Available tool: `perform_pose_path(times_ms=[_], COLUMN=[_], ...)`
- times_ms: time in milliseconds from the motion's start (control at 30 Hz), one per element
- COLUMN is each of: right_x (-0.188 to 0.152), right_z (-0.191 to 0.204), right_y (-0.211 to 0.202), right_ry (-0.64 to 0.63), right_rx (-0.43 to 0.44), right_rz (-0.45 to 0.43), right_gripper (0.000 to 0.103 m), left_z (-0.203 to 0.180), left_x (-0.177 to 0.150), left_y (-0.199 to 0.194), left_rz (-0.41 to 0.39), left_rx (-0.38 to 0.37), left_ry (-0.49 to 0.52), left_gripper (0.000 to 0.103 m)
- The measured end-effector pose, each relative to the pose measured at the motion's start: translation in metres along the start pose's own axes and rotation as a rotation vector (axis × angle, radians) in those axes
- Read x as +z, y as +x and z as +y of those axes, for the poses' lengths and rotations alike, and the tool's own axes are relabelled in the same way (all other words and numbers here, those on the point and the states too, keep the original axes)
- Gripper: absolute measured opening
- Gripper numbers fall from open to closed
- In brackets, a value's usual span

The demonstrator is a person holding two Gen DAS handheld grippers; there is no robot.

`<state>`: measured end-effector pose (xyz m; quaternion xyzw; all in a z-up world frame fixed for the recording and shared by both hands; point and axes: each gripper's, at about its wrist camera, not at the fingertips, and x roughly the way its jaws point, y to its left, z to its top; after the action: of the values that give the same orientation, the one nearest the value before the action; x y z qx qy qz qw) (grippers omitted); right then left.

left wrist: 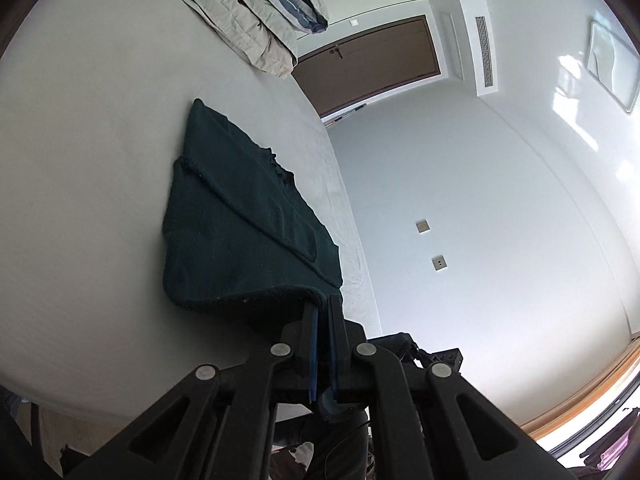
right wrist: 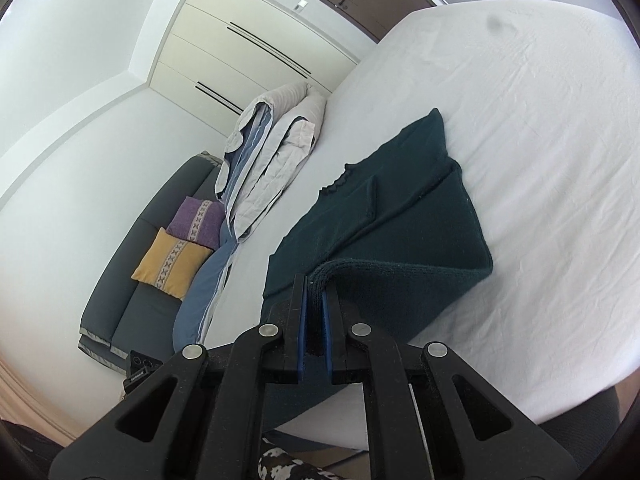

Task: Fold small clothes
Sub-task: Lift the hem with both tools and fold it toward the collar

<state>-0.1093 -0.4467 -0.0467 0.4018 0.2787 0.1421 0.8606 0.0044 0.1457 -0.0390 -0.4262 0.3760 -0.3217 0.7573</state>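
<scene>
Near the bed's (right wrist: 540, 120) front edge, both grippers' jaws clench the sweater's (right wrist: 400, 208) lifted hem; carry it level toward the collar, corners aligned.

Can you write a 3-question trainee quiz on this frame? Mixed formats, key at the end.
1. True or false: the left gripper is shut on the hem of the dark green sweater.
2. Multiple choice: the sweater rests on a) the sofa b) the bed c) the floor.
3. Fill in: the folded duvet lies near the bed's ____, beyond the sweater's neckline.

Key: 1 true; 2 b; 3 edge. The right gripper has its jaws shut on the hem too.
</scene>
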Motion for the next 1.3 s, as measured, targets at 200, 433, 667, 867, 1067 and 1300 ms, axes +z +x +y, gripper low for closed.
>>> perform_pose_path(times_ms=[200,433,667,867,1067,1300], right_x=[0.049,0.106,0.155,0.194,0.225,0.242], right_z=[-0.001,-0.015,-0.024,-0.04,-0.071,-0.125], right_y=[0.027,0.076,0.145,0.213,0.268,0.335], right_ry=[0.011,0.028,0.006,0.005,0.056,0.139], right_rx=[-0.031,-0.087,-0.162,-0.229,-0.291,-0.386], right_rz=[-0.055,-0.083,-0.059,-0.031,-0.027,0.033], right_gripper=[0.005,0.005,0.005,0.005,0.005,0.007], left_z=[0.003,0.015,0.032,0.042,0.068,0.109], left_x=[0.037,0.09,0.143,0.186,0.229,0.245], left_y=[0.012,0.045,0.096,0.137,0.173,0.216], left_rz=[-0.048,-0.098,-0.093,-0.091,-0.102,-0.054], left_rx=[0.007,0.046,0.088,0.137,0.197,0.29], left_ry=[-0.014,-0.046,-0.069,-0.06,-0.084,-0.11], left_gripper=[0.005,0.005,0.005,0.005,0.005,0.005])
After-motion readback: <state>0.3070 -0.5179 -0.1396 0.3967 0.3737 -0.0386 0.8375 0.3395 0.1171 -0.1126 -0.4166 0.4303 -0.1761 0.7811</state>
